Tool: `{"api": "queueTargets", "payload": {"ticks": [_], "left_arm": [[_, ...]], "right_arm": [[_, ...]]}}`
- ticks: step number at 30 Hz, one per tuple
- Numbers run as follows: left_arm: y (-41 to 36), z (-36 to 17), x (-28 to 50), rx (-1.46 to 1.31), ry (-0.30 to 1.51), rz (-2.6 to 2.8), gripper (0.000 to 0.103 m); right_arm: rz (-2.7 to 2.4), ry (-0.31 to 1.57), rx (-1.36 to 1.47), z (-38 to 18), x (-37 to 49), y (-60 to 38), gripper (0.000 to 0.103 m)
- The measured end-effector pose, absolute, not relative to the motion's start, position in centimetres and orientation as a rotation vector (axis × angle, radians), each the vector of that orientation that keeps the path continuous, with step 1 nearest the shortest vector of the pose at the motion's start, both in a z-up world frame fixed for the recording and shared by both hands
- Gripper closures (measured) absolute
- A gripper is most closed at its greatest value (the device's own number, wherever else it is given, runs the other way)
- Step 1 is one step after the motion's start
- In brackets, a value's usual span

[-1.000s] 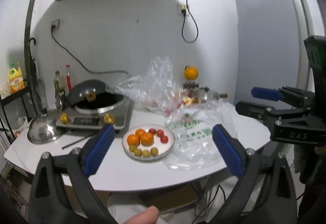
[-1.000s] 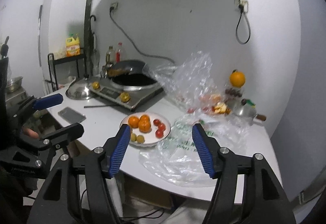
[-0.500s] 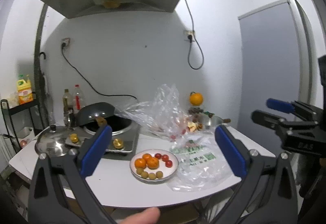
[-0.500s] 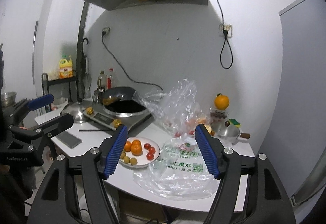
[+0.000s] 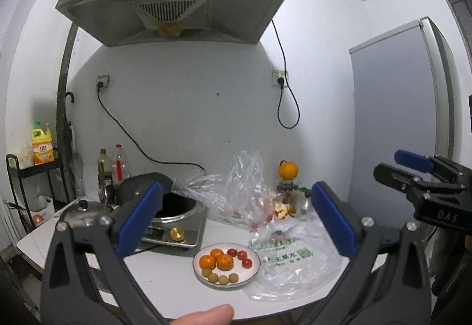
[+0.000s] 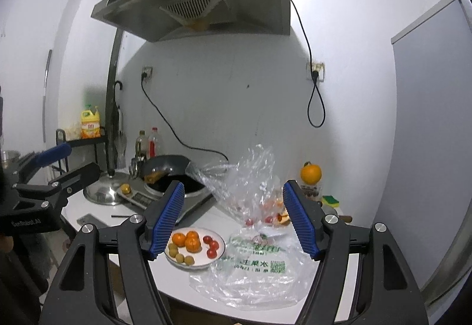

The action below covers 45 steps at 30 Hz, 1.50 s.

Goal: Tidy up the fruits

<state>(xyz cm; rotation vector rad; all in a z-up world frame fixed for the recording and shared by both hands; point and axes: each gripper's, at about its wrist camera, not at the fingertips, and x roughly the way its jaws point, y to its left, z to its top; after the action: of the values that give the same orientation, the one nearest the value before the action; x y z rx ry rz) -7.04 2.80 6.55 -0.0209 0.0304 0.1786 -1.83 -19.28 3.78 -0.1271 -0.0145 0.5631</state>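
A white plate [image 5: 197, 269] [image 6: 219, 239] near the table's front edge holds three mandarins [image 5: 224, 262] [image 6: 191, 243], cherry tomatoes [image 5: 242, 255] [image 6: 211, 246] and small yellow-green fruits [image 5: 221, 279] [image 6: 180, 257]. To its right lies a printed plastic bag [image 5: 289, 263] [image 6: 256, 266]. Behind it a clear bag [image 5: 242, 192] [image 6: 250, 177] stands with more fruit inside. An orange [image 5: 288, 171] [image 6: 311, 174] tops a jar at the back. My left gripper [image 5: 236, 218] and right gripper [image 6: 234, 218] point level, well back from the table. Both are open with nothing between their fingers.
A cooker with a dark wok [image 5: 165, 207] [image 6: 174, 177], a pot lid [image 5: 85, 211], bottles [image 5: 112, 168] and a phone [image 6: 88, 220] fill the table's left. A range hood [image 5: 177, 3] hangs overhead. A black rack [image 5: 32, 174] stands left, a grey door [image 5: 392, 124] right.
Both grippers have risen and drawn back from the table. The plate now looks lower and smaller and the range hood has come into view. The right jaws stand slightly wider.
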Motion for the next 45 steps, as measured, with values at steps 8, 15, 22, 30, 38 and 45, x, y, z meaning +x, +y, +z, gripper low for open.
{"api": "queueTargets", "payload": {"ticks": [8, 15, 22, 30, 38, 45], "left_arm": [[2.4, 8.0, -7.1, 0.018, -0.01, 0.186, 0.001], [2.1, 8.1, -7.2, 0.031, -0.004, 0.188, 0.001], [2.0, 8.0, -7.0, 0.025, -0.002, 0.185, 0.001], [2.4, 7.7, -6.7, 0.015, 0.001, 0.192, 0.001], [2.5, 7.2, -6.7, 0.016, 0.006, 0.194, 0.001], [2.5, 7.2, -6.7, 0.016, 0.008, 0.193, 0.001]], "right_arm": [[0.566, -0.05, -0.117, 4.9, -2.4, -19.4, 0.03], [0.553, -0.04, -0.099, 5.0, -2.0, -19.8, 0.029], [0.552, -0.041, -0.101, 5.1, -1.6, -19.5, 0.029], [0.554, -0.034, -0.107, 5.0, -1.2, -19.3, 0.029], [0.556, -0.027, -0.114, 4.7, -1.2, -18.9, 0.029], [0.556, -0.025, -0.114, 4.7, -1.2, -18.8, 0.029]]}}
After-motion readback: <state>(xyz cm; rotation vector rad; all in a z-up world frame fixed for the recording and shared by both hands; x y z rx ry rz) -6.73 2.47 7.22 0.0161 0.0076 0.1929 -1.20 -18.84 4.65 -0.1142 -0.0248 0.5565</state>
